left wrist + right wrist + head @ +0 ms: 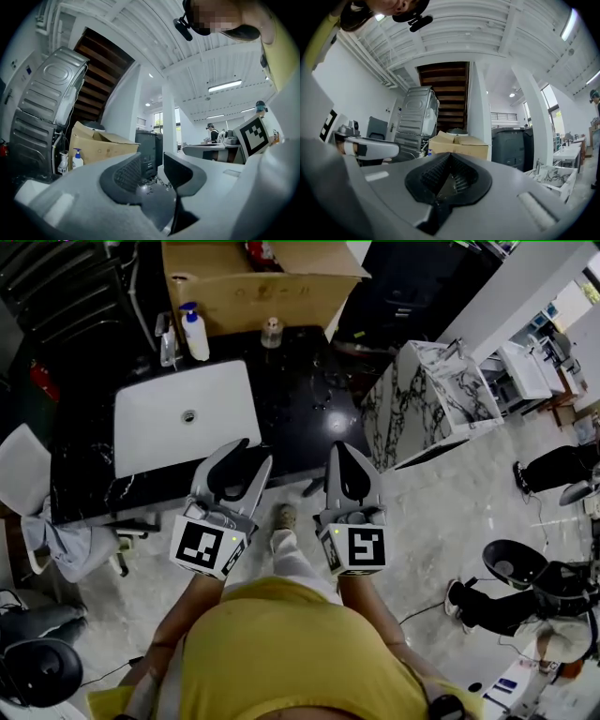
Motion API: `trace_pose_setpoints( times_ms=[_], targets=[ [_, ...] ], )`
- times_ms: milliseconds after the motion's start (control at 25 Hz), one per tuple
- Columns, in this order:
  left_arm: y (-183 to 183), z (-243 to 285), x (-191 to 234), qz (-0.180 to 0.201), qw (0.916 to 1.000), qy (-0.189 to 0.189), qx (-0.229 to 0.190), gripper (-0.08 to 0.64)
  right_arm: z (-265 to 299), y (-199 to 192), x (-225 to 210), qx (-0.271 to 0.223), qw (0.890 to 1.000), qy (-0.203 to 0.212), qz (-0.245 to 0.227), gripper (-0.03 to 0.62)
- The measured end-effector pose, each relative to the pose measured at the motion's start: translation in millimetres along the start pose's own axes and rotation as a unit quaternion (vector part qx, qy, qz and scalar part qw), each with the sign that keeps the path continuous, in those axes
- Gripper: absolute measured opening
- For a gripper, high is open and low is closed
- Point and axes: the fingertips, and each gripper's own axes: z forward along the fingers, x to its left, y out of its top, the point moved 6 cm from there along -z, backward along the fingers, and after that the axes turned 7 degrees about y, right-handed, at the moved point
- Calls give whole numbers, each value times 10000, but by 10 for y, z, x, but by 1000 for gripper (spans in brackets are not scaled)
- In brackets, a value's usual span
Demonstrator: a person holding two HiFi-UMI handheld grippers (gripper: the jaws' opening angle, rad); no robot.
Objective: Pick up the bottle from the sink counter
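A white bottle with a blue pump [195,335] stands at the back of the black sink counter [291,399], left of a small clear bottle [272,332]. In the left gripper view the white bottle with a blue pump [77,159] shows far off at the left. My left gripper [255,450] hovers over the counter's front edge, well short of the bottles; its jaws stand apart with nothing between them [152,166]. My right gripper [342,446] is beside it at the counter's front right, its jaws meeting at the tips [450,157] with nothing in them.
A white sink basin [187,413] fills the counter's left half, with a faucet [167,339] behind it. A cardboard box [253,282] stands behind the counter. A marble-patterned unit [431,399] is to the right. A chair [23,465] is at the left; seated people's legs [548,470] are far right.
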Motion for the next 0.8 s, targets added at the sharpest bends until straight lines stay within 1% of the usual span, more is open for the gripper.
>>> trace_pose_setpoints(
  times_ms=[120,240,400,560,680,800],
  targets=[
    [-33,454,87,-7,10000,49,35,153,380,-16,-335,-52,9999,111,-35,2],
    [-55,872,195,21,9998,187,20,153,777,-8,-616,-126,9996,239,27,2],
    [-109,1356,337,75,9993,357,-28,153,1208,-149,-929,39,9989,467,-19,2],
    [-186,1681,440,167,9987,480,-17,153,1547,-287,-1109,16,9977,677,1,2],
    [-242,1827,500,151,9986,514,19,153,1725,-335,-1148,-86,9969,782,65,2],
    [-283,1920,557,137,9985,538,29,153,1816,-407,-1162,-7,9961,887,-2,2]
  ],
)
